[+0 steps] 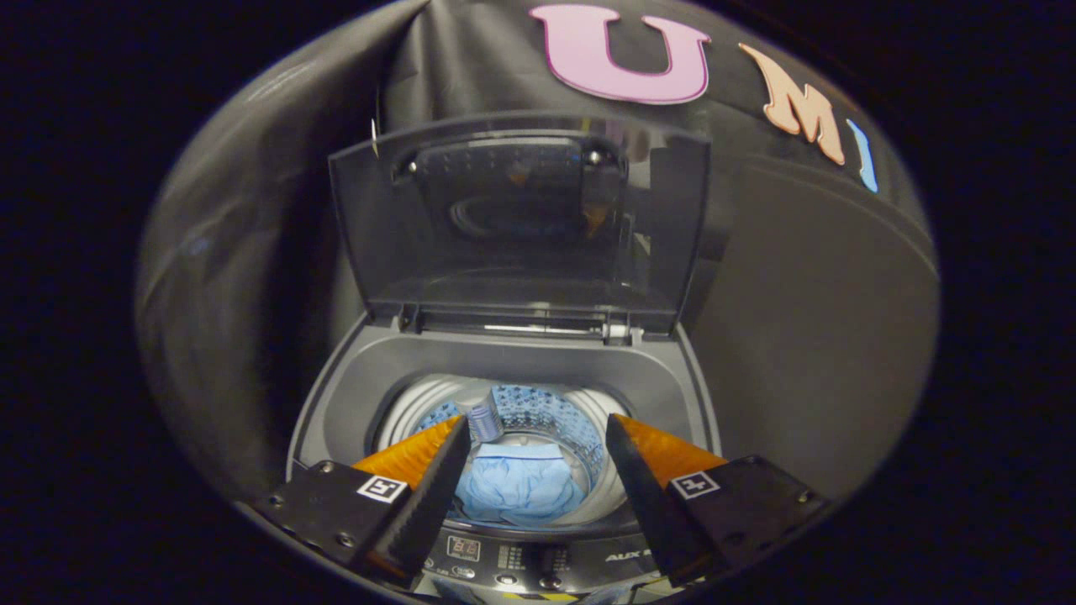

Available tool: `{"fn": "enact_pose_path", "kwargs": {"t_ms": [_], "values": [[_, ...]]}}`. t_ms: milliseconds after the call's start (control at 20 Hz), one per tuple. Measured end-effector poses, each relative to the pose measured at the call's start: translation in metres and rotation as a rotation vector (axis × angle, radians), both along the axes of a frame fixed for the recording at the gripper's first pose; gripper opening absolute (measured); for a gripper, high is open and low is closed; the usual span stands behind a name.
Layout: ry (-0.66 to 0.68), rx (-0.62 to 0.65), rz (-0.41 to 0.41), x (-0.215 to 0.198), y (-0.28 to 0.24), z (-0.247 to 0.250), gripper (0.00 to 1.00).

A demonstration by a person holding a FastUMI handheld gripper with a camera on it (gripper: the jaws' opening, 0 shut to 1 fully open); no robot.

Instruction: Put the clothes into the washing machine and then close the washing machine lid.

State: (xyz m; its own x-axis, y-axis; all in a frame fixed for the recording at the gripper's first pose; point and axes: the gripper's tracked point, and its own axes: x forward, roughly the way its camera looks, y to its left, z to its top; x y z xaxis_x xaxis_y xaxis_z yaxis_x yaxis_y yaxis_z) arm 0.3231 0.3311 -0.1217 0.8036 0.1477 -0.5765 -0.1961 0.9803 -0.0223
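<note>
Lower centre of frame, my jaws [535,437] are spread wide, gripping nothing, hovering over the washing machine [336,403] opening. Blue clothes [521,487] lie down in the drum [555,412], seen between my jaws. Lid [521,227] stands upright, open, at frame centre behind the drum. Control panel [521,559] at bottom, just under my jaws.

You see light-blue clothes [521,487] crumpled in the washing machine [504,395] drum, its lid [521,227] standing upright at twelve o'clock.
</note>
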Motion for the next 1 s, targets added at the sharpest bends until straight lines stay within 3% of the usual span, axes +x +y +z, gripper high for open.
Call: {"fn": "enact_pose_path", "kwargs": {"t_ms": [600,750,1000], "values": [[-0.254,0.124,-0.02,0.033,-0.013,0.176,0.98],[-0.408,0.181,0.015,0.052,-0.003,0.221,0.97],[-0.595,0.223,-0.042,0.093,0.003,0.26,0.97]]}}
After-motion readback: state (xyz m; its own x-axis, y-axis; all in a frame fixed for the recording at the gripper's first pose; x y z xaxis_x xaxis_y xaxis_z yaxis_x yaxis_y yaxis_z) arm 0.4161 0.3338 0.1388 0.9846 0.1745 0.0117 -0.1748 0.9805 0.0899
